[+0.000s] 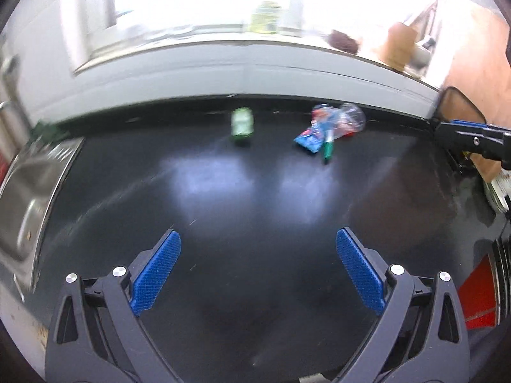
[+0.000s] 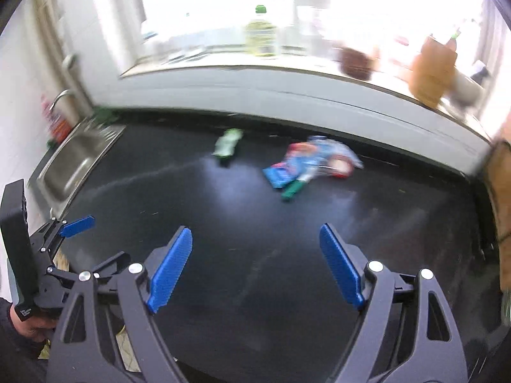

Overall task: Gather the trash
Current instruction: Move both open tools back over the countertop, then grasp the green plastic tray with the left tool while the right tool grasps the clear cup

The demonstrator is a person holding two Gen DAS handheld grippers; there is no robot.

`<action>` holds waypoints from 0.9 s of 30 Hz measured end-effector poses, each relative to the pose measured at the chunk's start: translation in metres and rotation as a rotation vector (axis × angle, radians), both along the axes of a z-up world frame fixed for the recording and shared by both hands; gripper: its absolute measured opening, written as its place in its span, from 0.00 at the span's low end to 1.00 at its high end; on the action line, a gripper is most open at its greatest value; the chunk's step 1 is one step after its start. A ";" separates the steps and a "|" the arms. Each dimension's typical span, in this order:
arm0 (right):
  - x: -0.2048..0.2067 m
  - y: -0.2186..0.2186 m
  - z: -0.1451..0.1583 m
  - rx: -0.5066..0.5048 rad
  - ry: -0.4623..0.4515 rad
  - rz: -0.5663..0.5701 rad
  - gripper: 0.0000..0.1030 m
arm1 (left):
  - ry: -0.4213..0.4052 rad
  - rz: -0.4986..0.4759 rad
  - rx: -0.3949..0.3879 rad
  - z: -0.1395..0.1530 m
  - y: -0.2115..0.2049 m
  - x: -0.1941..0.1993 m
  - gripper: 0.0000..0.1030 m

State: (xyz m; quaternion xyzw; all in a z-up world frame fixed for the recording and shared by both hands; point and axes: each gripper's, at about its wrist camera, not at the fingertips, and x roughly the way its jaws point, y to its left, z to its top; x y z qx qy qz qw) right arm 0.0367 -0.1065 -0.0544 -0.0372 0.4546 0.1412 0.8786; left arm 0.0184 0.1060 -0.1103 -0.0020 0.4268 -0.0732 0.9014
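Note:
On the black counter (image 1: 255, 191) near the back wall lie a crumpled green wrapper (image 1: 242, 125) (image 2: 227, 143) and, to its right, a pile of blue and red wrappers with clear plastic (image 1: 332, 124) (image 2: 306, 162) and a green marker (image 1: 328, 149) (image 2: 292, 190). My left gripper (image 1: 258, 249) hovers well short of them, open and empty. My right gripper (image 2: 255, 245) also hangs above bare counter, open with nothing between its fingers. In the right wrist view the left gripper's blue fingertips (image 2: 78, 225) show at far left, held by a hand (image 2: 28, 325).
A steel sink (image 2: 73, 162) (image 1: 25, 198) is set into the counter at the left. On the window sill stand a bottle of yellow liquid (image 2: 260, 33), a brown item (image 2: 354, 59) and a tan bag (image 2: 431, 73). Something red (image 1: 479, 293) sits low at the right.

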 end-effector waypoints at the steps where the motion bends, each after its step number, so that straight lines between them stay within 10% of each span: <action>1: 0.000 -0.008 -0.001 0.002 -0.003 -0.012 0.77 | 0.000 -0.011 0.008 0.001 -0.007 0.007 0.92; 27: 0.166 -0.021 -0.097 -0.110 0.064 0.133 0.83 | 0.111 0.022 0.133 -0.071 -0.011 0.192 0.92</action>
